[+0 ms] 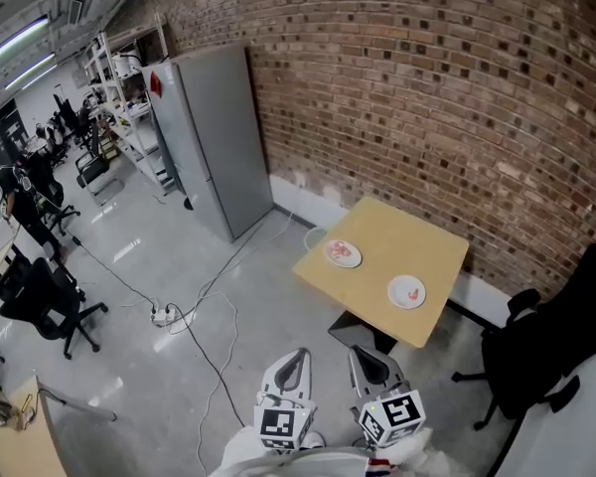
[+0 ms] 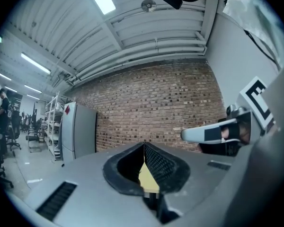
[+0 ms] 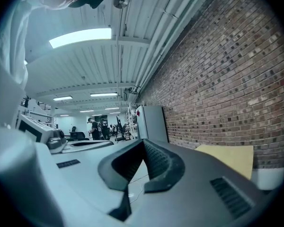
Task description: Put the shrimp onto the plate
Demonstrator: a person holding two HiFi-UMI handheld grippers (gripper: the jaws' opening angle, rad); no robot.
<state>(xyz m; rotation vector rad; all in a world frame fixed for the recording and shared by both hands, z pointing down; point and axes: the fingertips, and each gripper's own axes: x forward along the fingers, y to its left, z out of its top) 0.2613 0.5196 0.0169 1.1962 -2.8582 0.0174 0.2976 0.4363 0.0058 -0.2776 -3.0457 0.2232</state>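
Observation:
Ahead of me stands a small yellow-wood table against a brick wall. Two white plates lie on it. The left plate holds pinkish-red pieces and the right plate holds one small orange-red piece, probably shrimp; both are too small to tell. My left gripper and right gripper are held side by side low in the head view, well short of the table and pointing toward it. Both are shut and hold nothing. The left gripper shows the table through its jaws. The right gripper has the table on its right.
A tall grey cabinet stands against the wall to the left of the table. Cables and a power strip lie on the floor. A black office chair stands right of the table, and another far left. A person stands far off.

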